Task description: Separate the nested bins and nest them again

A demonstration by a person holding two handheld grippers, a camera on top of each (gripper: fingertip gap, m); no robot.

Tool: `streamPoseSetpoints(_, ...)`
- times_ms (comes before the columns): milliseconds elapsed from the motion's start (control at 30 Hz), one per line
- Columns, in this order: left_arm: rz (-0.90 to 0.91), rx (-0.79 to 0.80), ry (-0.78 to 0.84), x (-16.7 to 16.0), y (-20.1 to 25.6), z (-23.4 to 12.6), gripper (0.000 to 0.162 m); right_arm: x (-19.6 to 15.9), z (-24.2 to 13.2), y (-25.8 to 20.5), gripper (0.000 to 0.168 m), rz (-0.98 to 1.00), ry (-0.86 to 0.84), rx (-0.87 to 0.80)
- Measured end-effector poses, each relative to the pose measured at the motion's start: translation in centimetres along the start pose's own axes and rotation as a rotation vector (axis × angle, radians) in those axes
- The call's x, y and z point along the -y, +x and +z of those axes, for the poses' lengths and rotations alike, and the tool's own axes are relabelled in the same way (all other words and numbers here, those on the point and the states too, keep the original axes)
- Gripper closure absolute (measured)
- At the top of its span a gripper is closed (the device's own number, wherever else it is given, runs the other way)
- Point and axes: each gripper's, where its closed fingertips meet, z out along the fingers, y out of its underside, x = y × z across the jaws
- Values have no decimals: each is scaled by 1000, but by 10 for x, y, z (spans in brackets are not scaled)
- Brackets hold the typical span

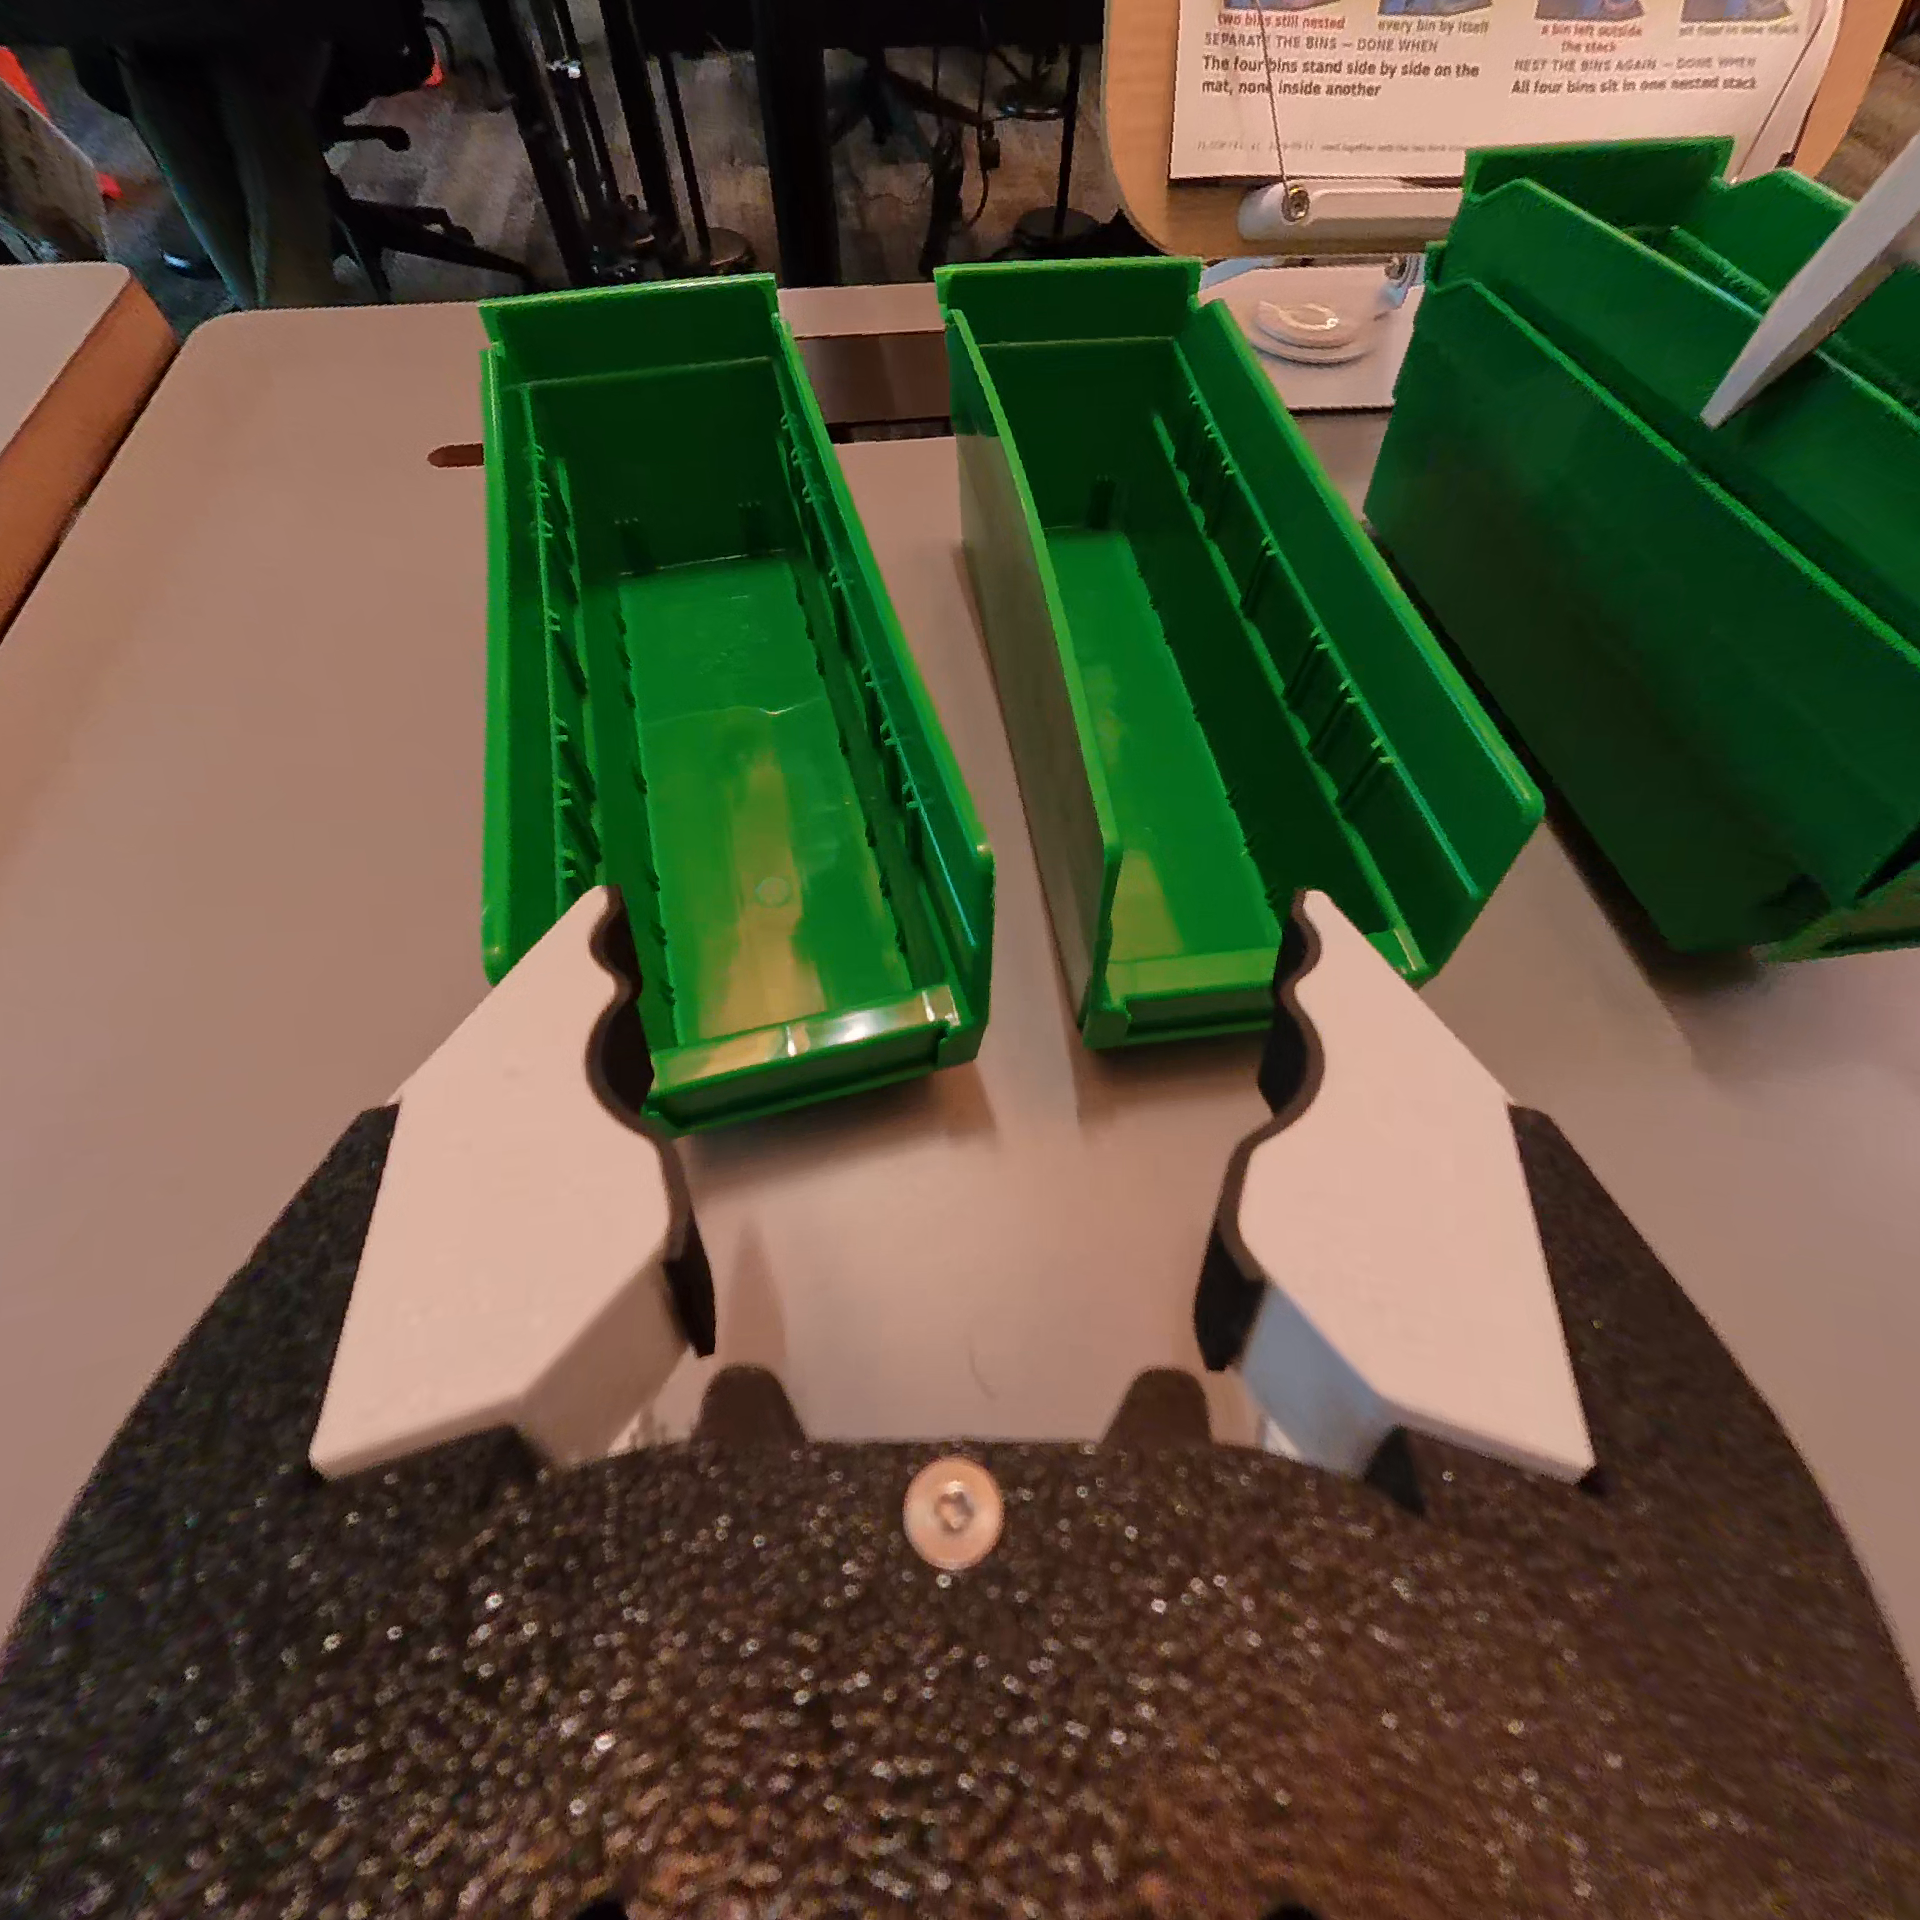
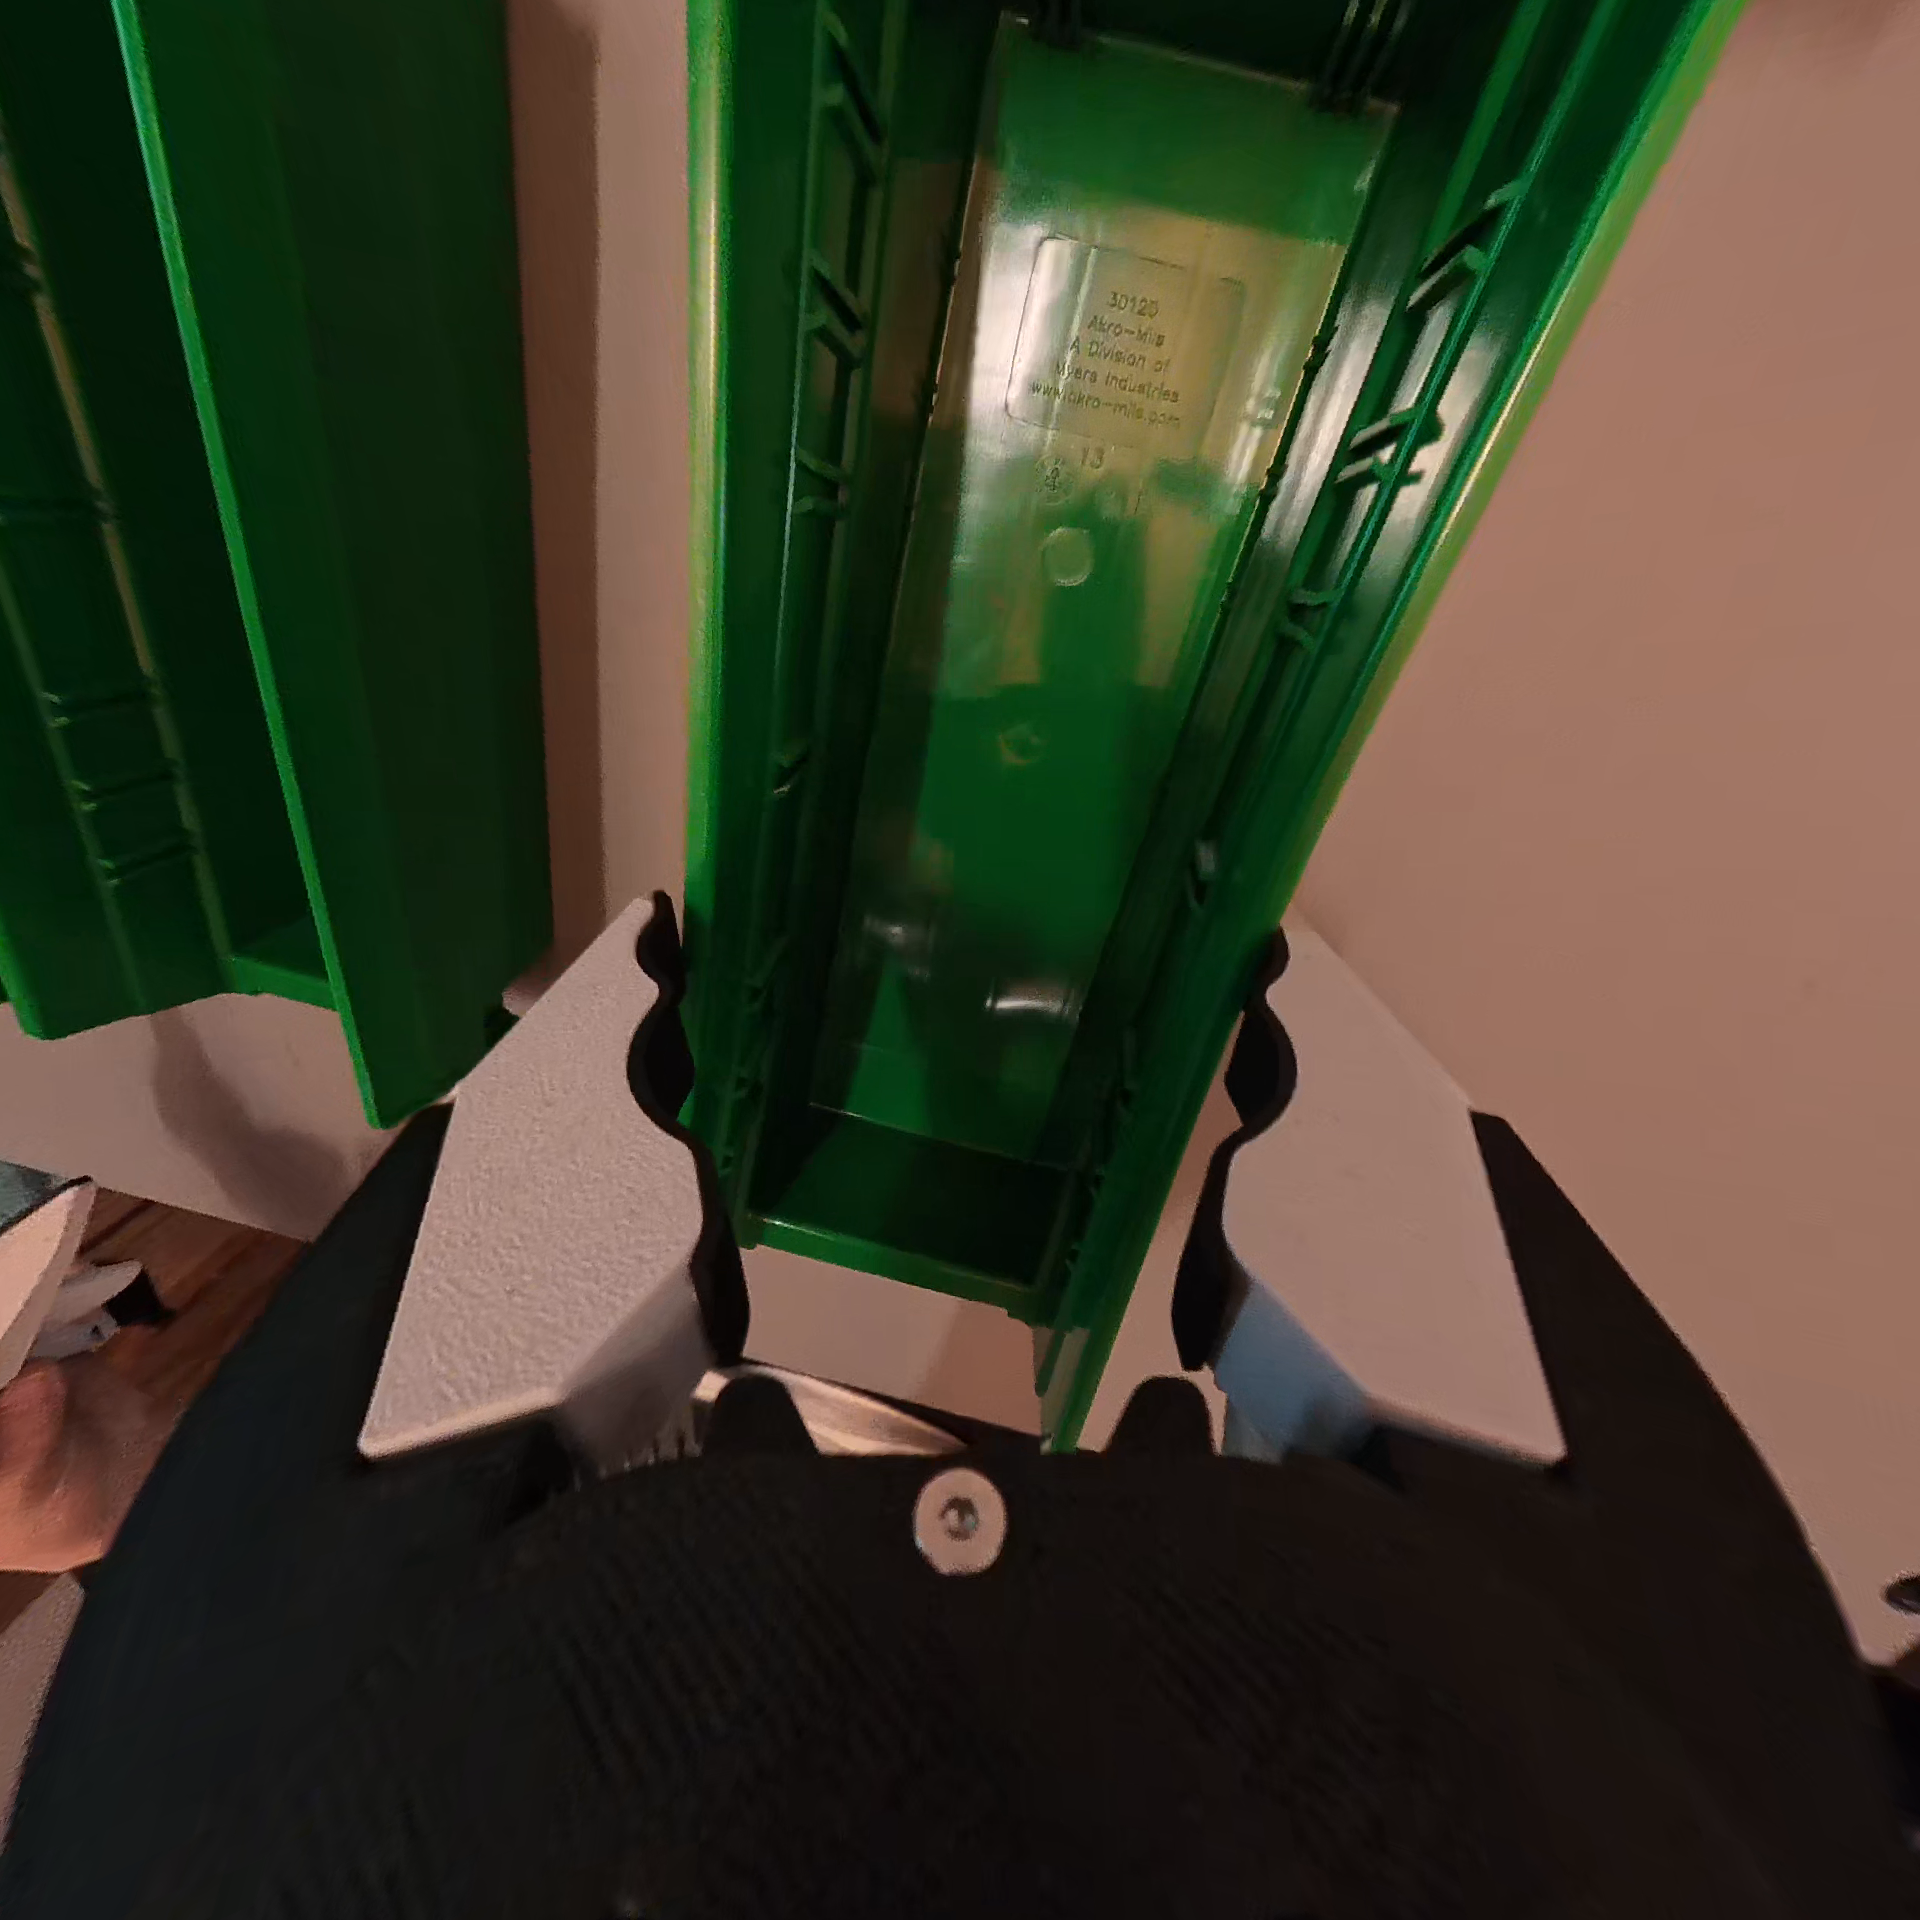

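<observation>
Two green bins stand apart, side by side on the grey table [image 1: 260,727]: a left bin [image 1: 727,727] and a middle bin [image 1: 1195,707]. My left gripper [image 1: 956,935] is open and empty, hovering just before their near ends. Farther right is a green stack [image 1: 1662,644] with an inner bin raised and tilted in it. One finger [image 1: 1808,312] of the right gripper reaches into it. In the right wrist view my right gripper [image 2: 961,956] clasps the side walls of a green bin [image 2: 1039,727] near its end. Another bin [image 2: 364,520] lies to its left.
A printed sheet [image 1: 1496,83] stands on a wooden board behind the table. A white round fitting [image 1: 1304,322] sits at the table's back edge. Chair and desk legs stand on the floor beyond. A person's hand [image 2: 42,1455] shows at the lower left.
</observation>
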Motion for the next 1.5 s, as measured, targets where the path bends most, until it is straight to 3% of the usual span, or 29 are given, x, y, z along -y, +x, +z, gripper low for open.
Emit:
streamPoseSetpoints(233,15,-4,4,2,7,1,43,3,-11,2,61,-93,-17,-42)
streamPoseSetpoints(967,41,-17,6,5,17,0,43,4,-28,3,64,-91,7,15)
streamPoseSetpoints(1500,43,-16,-6,2,18,3,43,-1,-18,-4,65,-141,-33,6)
